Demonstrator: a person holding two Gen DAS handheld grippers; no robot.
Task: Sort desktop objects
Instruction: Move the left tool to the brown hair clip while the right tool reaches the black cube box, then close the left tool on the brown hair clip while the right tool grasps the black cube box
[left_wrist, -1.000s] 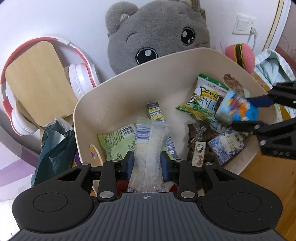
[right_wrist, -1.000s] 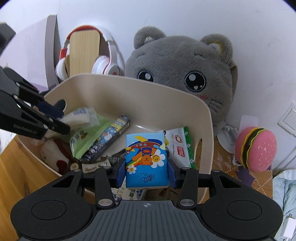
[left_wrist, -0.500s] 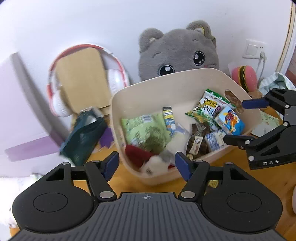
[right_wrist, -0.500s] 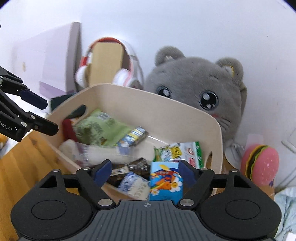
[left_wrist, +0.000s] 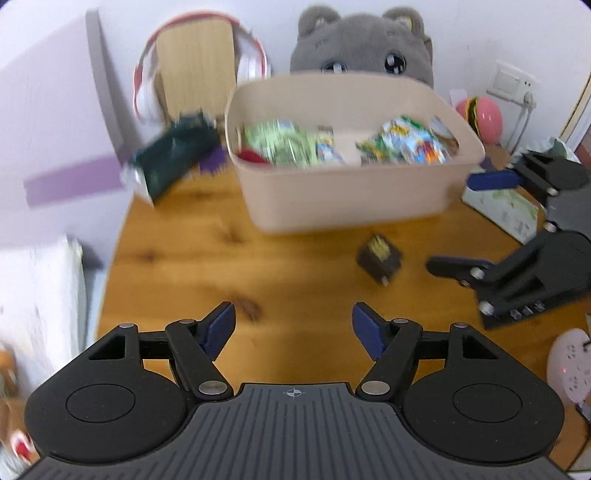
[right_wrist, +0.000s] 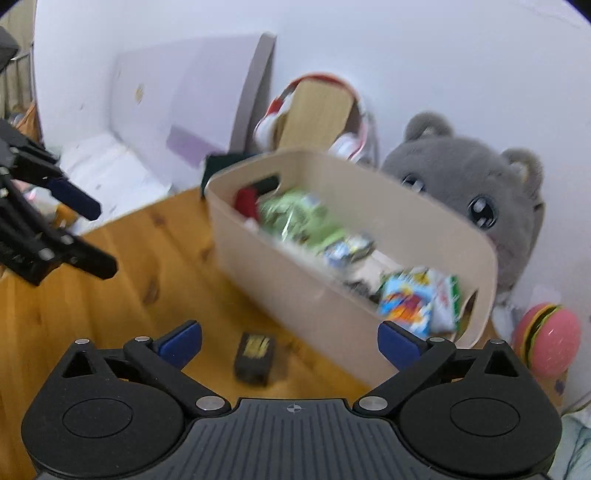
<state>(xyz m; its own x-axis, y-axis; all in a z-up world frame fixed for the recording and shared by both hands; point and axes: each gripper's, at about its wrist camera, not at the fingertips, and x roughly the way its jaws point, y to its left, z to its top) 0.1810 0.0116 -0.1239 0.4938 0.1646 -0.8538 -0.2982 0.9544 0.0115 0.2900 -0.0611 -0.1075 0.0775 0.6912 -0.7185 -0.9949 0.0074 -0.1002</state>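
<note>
A beige bin (left_wrist: 347, 199) (right_wrist: 295, 291) stands on the wooden table (left_wrist: 184, 266), holding several snack packets and a blue tissue pack (right_wrist: 406, 306). A small dark box (left_wrist: 378, 260) (right_wrist: 255, 356) lies on the table in front of the bin. My left gripper (left_wrist: 293, 325) is open and empty, held back over the table. My right gripper (right_wrist: 290, 341) is open and empty, just above the dark box; it also shows in the left wrist view (left_wrist: 465, 221), to the right of that box. The left gripper shows at the left of the right wrist view (right_wrist: 92, 236).
A grey plush cat (left_wrist: 362, 48) sits behind the bin. Headphones around a wooden board (left_wrist: 195, 70) lean on the wall. A dark green bag (left_wrist: 173, 155) lies left of the bin. A pink burger toy (left_wrist: 480, 118), a patterned box (left_wrist: 506, 210) and a white socket (left_wrist: 569, 365) sit at the right.
Both grippers let go of their items into the bin, the left a clear packet, the right the blue tissue pack. Both then opened wide and pulled back away from the bin.
</note>
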